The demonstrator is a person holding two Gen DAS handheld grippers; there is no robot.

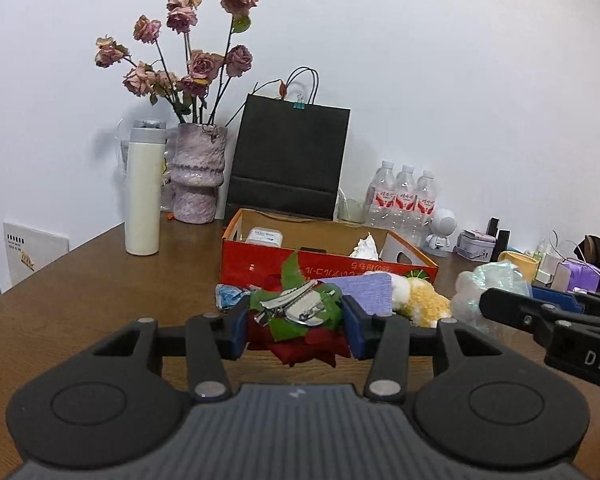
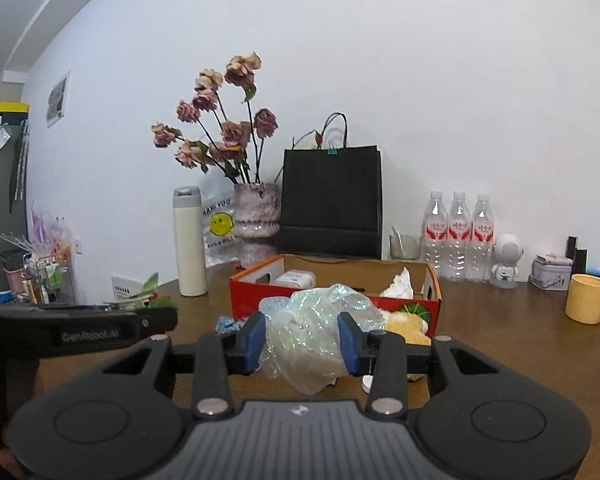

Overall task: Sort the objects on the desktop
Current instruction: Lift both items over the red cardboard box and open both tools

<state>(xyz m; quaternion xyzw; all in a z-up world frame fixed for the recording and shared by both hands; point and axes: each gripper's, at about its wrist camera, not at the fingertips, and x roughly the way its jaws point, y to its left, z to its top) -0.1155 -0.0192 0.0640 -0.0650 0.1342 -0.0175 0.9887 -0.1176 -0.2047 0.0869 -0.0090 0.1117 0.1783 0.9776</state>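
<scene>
Two loads: your left tongs [image 1: 296, 322] are clamped on the rose clip [image 1: 296, 312], your right tongs [image 2: 302, 342] on the wrap [image 2: 316, 320].
Box [image 2: 434, 280]: just ahead; carry both over its near wall before you release.

Both views were evenly, brightly lit; soft shadows were cast on the wall [image 1: 420, 60]; edges were bowed and vignetted.
</scene>
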